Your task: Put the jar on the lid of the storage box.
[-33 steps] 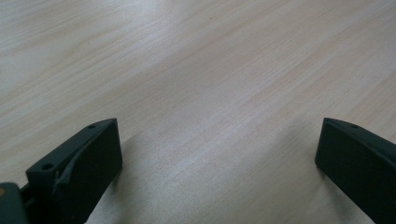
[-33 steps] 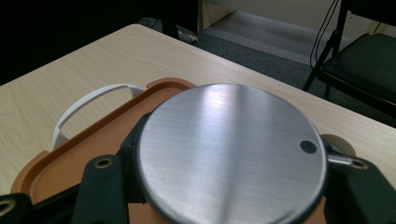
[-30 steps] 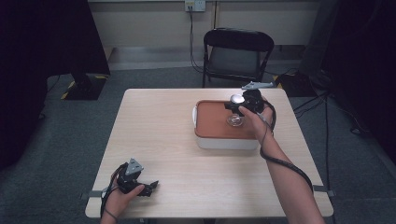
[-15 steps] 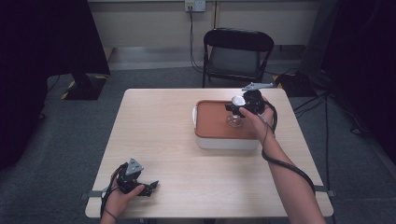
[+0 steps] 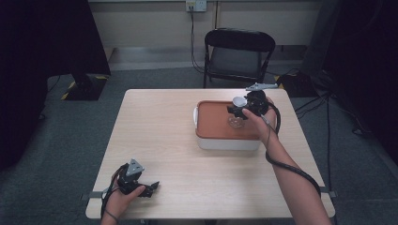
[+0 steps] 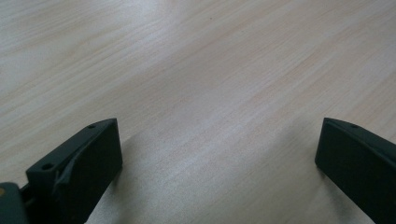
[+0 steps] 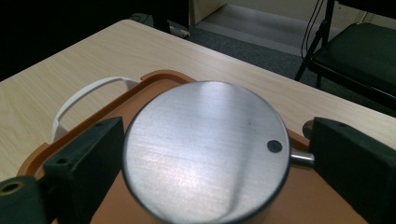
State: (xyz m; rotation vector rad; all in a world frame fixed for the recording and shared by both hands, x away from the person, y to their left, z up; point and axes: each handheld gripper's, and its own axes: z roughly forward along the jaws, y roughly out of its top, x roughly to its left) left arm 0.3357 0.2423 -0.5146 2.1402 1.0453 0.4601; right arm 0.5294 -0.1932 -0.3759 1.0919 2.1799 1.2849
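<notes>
— Right gripper [image 5: 240,110]?
— Over the orange lid [image 5: 216,124] of the white box [image 5: 227,143], jaws just been opening, now spread; round metal-topped glass jar [image 7: 205,154] between them, left pad right against its rim, right pad beside a small side pin, squeeze not evident
— Left gripper [image 5: 149,188]?
— Resting at the near left corner of the wooden table [image 5: 164,136], jaws wide apart, nothing between but bare wood
</notes>
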